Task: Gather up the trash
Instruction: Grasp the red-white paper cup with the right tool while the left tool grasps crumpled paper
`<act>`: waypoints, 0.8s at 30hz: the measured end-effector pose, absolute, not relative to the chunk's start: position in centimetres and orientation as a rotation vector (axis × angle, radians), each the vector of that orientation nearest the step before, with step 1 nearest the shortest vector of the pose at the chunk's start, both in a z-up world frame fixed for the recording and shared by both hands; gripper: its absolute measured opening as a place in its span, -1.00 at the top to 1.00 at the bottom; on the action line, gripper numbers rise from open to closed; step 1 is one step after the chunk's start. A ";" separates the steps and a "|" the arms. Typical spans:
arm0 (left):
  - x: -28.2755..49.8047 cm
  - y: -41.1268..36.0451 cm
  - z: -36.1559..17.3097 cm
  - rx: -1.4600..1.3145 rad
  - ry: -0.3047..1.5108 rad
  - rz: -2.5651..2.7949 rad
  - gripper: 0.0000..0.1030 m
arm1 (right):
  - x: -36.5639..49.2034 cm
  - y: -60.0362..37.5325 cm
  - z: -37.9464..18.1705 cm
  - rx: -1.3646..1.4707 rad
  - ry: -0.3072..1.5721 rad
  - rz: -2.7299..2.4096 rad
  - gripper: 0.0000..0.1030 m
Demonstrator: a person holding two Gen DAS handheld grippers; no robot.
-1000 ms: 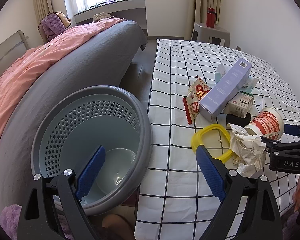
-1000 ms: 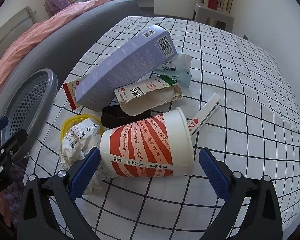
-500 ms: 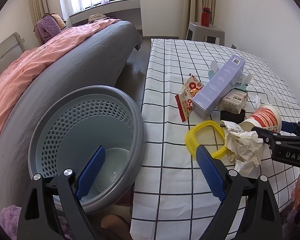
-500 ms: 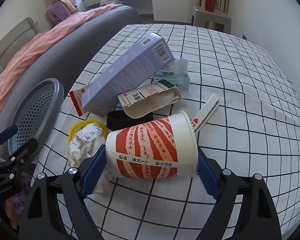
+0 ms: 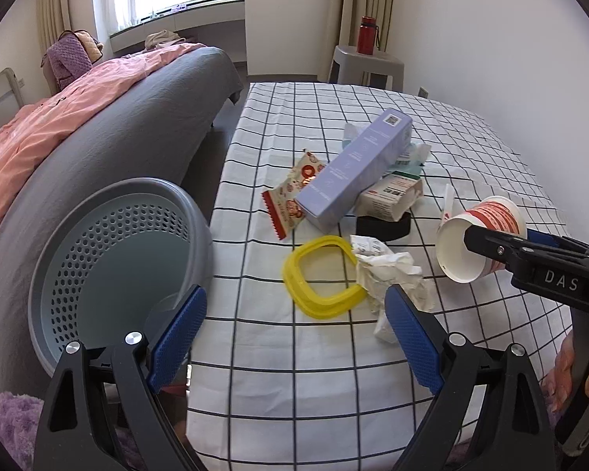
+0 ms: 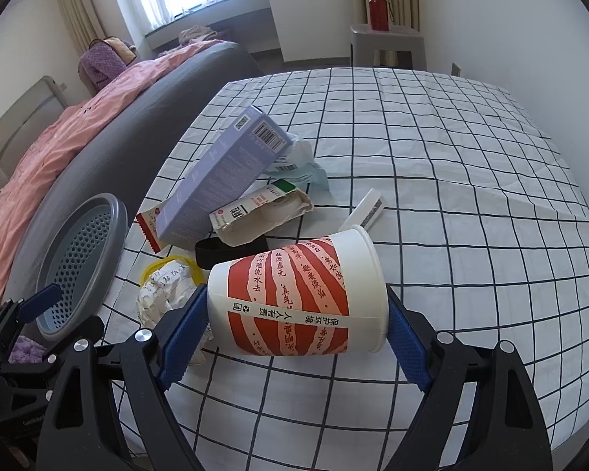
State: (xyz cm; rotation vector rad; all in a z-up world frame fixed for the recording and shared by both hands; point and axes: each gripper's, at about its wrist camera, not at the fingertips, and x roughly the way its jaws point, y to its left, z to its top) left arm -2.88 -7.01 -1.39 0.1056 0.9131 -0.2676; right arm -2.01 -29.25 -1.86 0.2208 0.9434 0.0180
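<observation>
My right gripper (image 6: 296, 327) is shut on a red-and-white paper cup (image 6: 298, 298) and holds it on its side just above the checked tablecloth; the cup (image 5: 479, 243) also shows in the left wrist view. My left gripper (image 5: 294, 337) is open and empty, over the table's near edge between the grey perforated bin (image 5: 114, 259) and the trash pile. The pile holds crumpled paper (image 5: 388, 274), a yellow ring (image 5: 318, 274), a purple box (image 5: 353, 168), a snack wrapper (image 5: 290, 196), a torn carton (image 6: 259, 216) and a black band (image 6: 212, 253).
The bin (image 6: 78, 251) stands off the table's left edge beside a bed with a grey and pink cover (image 5: 98, 117). A white straw wrapper (image 6: 363, 212) lies behind the cup. A stool with a red bottle (image 5: 367, 39) stands at the far end.
My right gripper has closed on the cup and lifted it off the cloth. My left gripper has shifted right and slightly up, so more of the table shows.
</observation>
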 end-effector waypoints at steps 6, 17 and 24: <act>-3.2 -9.8 -2.4 0.122 0.950 -0.303 -0.70 | -2.9 -31.6 -1.6 0.263 0.925 -0.026 -0.59; -2.1 -13.0 -4.4 0.165 0.966 -0.286 -0.70 | -3.6 -34.1 -1.4 0.311 0.905 -0.061 -0.60; -1.8 -13.4 -4.8 0.190 0.946 -0.292 -0.39 | -3.7 -33.8 -1.5 0.306 0.909 -0.051 -0.60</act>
